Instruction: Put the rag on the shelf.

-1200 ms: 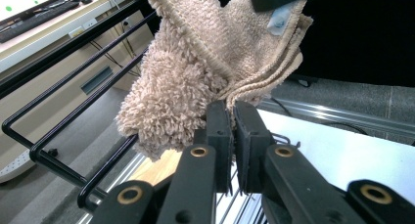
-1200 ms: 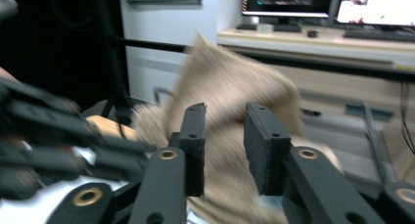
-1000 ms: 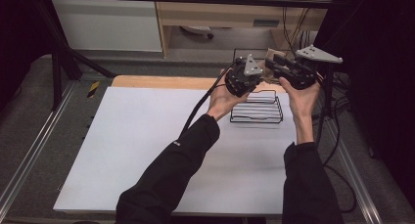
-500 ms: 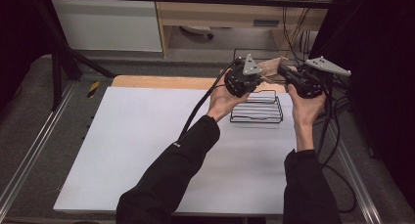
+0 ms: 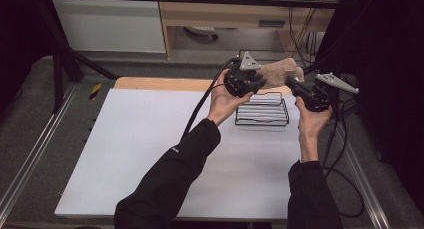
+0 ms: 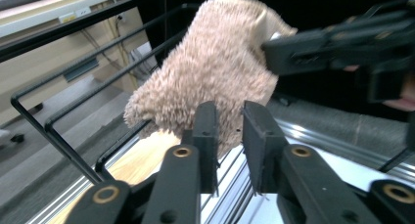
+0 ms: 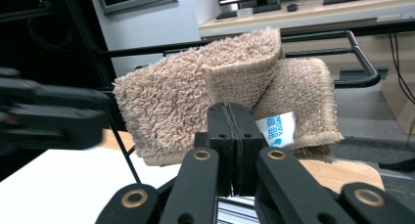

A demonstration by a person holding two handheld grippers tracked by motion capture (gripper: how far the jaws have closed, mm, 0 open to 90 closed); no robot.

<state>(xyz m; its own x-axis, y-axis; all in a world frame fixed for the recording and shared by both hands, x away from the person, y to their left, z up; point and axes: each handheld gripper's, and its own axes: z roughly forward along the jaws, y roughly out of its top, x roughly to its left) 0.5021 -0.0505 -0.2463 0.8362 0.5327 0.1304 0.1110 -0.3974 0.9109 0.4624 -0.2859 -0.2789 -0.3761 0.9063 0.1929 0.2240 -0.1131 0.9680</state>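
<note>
A beige fluffy towel (image 5: 278,71) hangs folded over the raised back rail of a black wire rack (image 5: 262,110). My left gripper (image 5: 257,84) is held just left of the towel. Its jaws stand a little apart with nothing between them, and the towel (image 6: 215,72) is close ahead of my left gripper (image 6: 230,136). My right gripper (image 5: 291,83) comes in from the right. In its own view my right gripper (image 7: 228,111) is shut, its tips against the towel's hem (image 7: 235,82). I see no cloth between the jaws. A blue-and-white label (image 7: 277,129) hangs from the towel.
The rack stands at the back right of a white table top (image 5: 150,139), in front of a wooden strip (image 5: 160,83). Cables (image 5: 345,154) trail off the right edge. Behind the table are a cabinet (image 5: 110,24) and a wooden desk (image 5: 225,11).
My right gripper has drawn back to the right and slightly toward the person, uncovering the towel on the rack. My left gripper has stayed almost in place.
</note>
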